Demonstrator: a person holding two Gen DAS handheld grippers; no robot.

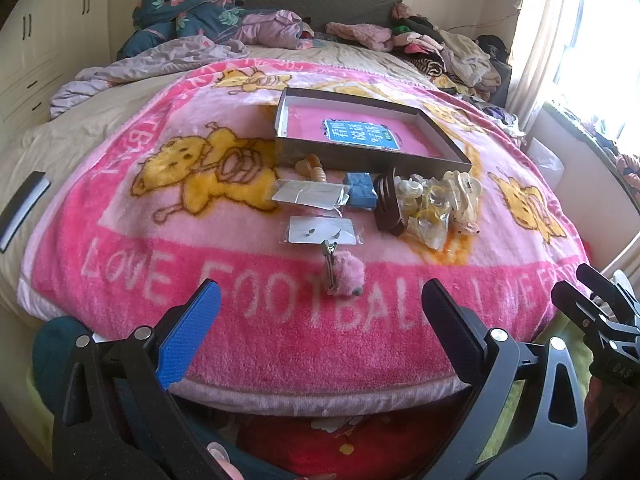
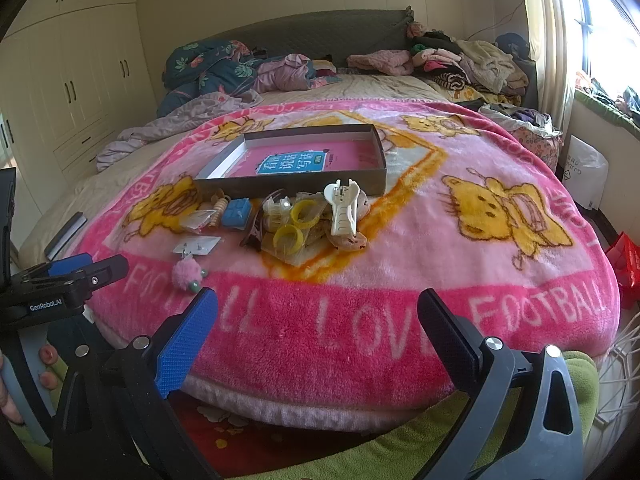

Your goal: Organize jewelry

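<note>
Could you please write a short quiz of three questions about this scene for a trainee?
1. True or false: the shallow box already holds the hair clips.
2. Which item lies nearest the left tool? A) pink fluffy clip B) blue gift box C) white claw clip
3. Fill in: both tools, also the right tool, are ____.

Key: 1 false; 2 A; 3 open

Two wrist cams, both at the foot of the bed looking down-forward

Left view sits left, facing the pink blanket (image 1: pixel 132 280) and grey box (image 1: pixel 360 152); right view sits further right, same closeness. Both share the box, the jewelry pile (image 2: pixel 304 220) and the headboard.
</note>
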